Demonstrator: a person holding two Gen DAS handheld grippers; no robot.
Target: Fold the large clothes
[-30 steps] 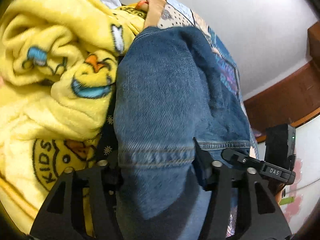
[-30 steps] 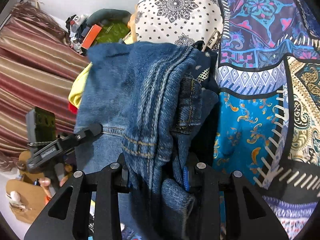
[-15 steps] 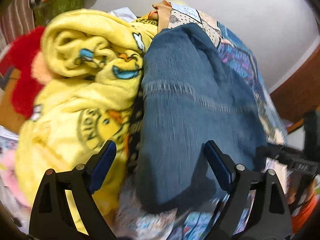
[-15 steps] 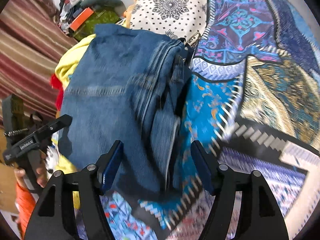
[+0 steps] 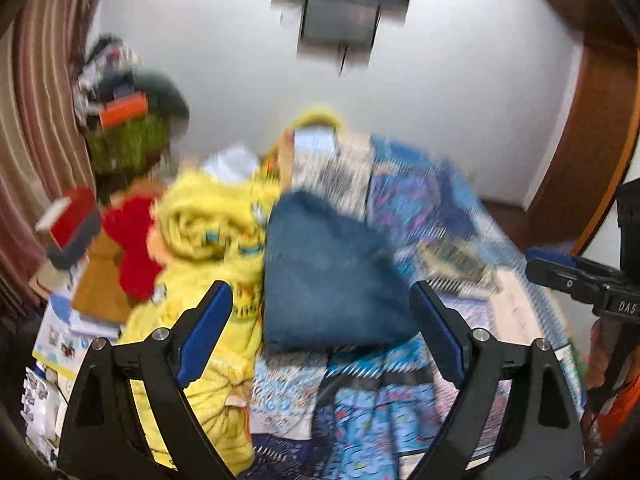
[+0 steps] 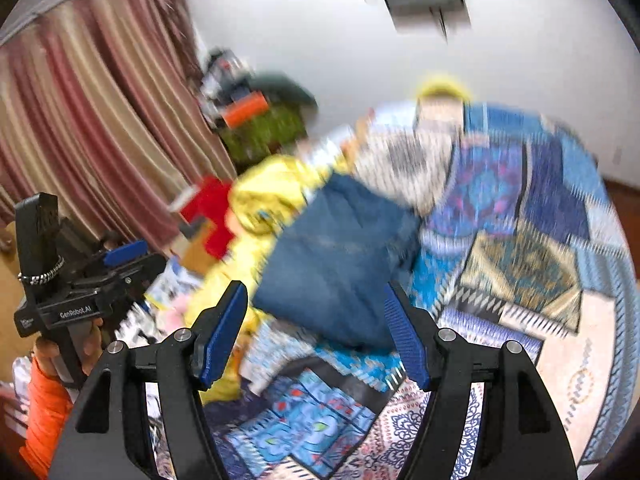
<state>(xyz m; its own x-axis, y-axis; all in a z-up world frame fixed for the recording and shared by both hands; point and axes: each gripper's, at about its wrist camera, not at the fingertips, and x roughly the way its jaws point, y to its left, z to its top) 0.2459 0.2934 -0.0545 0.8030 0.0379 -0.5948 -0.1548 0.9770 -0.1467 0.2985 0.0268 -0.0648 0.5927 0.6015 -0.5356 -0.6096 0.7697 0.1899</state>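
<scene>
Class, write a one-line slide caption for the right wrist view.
Open right gripper above folded jeans on patchwork bedspread.

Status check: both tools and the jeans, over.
Left tool open, empty. Right tool open, empty. Folded jeans lying on patterned bedspread, touching yellow blanket.

We see our left hand-held gripper point(image 5: 322, 322) spread wide, holding nothing | folded jeans point(image 5: 328, 276) lie just ahead between its fingers on the patterned bedspread point(image 5: 420, 204) | yellow blanket point(image 5: 208, 240) touching the jeans' left | right hand-held gripper point(image 5: 580, 280) far right.
</scene>
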